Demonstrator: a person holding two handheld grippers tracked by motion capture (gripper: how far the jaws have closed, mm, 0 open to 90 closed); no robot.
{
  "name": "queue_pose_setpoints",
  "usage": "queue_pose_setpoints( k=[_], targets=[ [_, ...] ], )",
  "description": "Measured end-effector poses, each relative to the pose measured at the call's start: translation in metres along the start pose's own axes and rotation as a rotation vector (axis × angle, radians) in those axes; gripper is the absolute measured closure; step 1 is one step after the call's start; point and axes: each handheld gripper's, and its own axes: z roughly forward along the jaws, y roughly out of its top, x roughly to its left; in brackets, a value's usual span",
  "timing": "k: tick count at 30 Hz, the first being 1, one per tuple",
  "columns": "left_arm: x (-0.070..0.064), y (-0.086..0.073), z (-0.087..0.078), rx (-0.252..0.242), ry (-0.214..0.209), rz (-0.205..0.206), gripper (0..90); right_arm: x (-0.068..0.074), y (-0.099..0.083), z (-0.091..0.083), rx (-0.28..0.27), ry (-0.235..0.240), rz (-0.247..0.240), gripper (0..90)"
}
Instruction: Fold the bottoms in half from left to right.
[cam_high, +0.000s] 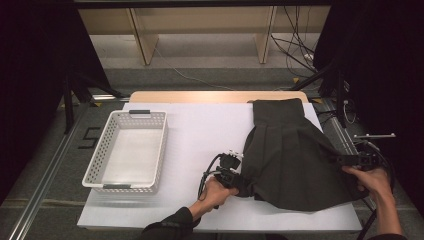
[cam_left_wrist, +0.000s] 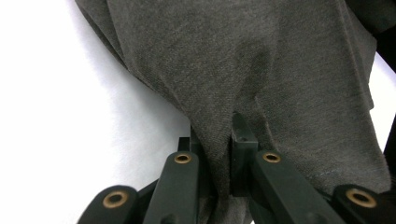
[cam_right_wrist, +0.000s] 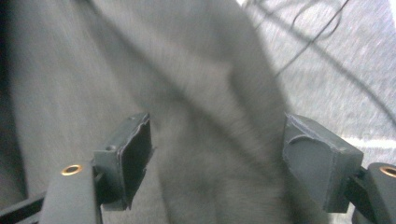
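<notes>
Dark grey garment (cam_high: 290, 160) spread crumpled on the bench's (cam_high: 200, 135) right half, far end narrow, near part fanned wide. Near-left corner pinched tight in left hand-held gripper (cam_left_wrist: 212, 154), cloth bunched between closed jaws. Right hand-held gripper (cam_right_wrist: 217, 158) at the garment's right edge, jaws wide apart over the fabric. White basket (cam_high: 127, 150) well left.

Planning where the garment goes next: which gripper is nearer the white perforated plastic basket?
Left. The left gripper, shut on the dark grey fabric garment, sits right of the white perforated plastic basket; the right gripper is open at the garment's far edge.
</notes>
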Motion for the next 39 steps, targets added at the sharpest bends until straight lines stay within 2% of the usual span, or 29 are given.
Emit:
queue_pose_setpoints(
  k=[1,3,6,7,9,13,14,15,17,19,24,27,34,39],
  targets=[
    [0.000,0.000,0.000,-0.001,0.000,0.000,83.3,0.001,0.000,0.004,0.020,-0.012,-0.008,25.8],
    [0.000,-0.001,-0.001,-0.004,0.003,-0.001,83.2,0.001,-0.002,0.010,0.046,0.004,-0.003,28.2],
    [0.000,0.000,-0.002,-0.002,0.003,0.006,83.2,0.005,-0.005,0.017,0.076,0.027,-0.028,38.4],
    [0.000,0.000,-0.003,-0.003,0.003,0.006,83.2,0.007,-0.005,0.017,0.079,0.008,-0.035,41.2],
    [0.000,0.000,-0.003,-0.010,0.004,0.003,83.3,0.007,-0.004,0.015,0.079,-0.014,-0.021,50.0],
    [0.000,-0.001,-0.003,-0.011,0.003,0.001,83.3,0.004,-0.007,0.007,0.051,-0.052,-0.007,68.8],
    [0.000,-0.001,-0.004,-0.012,0.003,0.000,83.3,0.004,-0.008,0.005,0.044,-0.052,-0.011,73.4],
    [0.000,-0.001,-0.004,-0.012,0.003,0.001,83.3,0.004,-0.008,0.003,0.034,-0.030,-0.011,76.4],
    [0.000,-0.001,-0.005,-0.011,0.004,0.004,83.4,0.010,-0.008,0.002,0.052,-0.010,-0.038,80.3],
    [0.001,-0.001,-0.005,-0.012,0.003,0.007,83.4,0.014,-0.009,0.008,0.079,-0.005,-0.067,82.2],
    [0.004,-0.002,-0.010,-0.015,0.004,0.002,83.5,0.017,-0.009,0.006,0.084,0.003,-0.054,88.0],
    [0.007,-0.002,-0.018,-0.020,0.009,0.005,83.6,0.024,-0.011,0.005,0.086,0.047,-0.051,88.3],
    [0.026,-0.014,-0.046,-0.022,0.032,-0.007,83.6,0.059,-0.024,0.004,0.088,0.097,-0.082,88.2],
    [0.037,-0.023,-0.073,-0.036,0.055,-0.013,83.6,0.087,-0.037,0.003,0.072,0.158,-0.096,88.2]
  ],
)
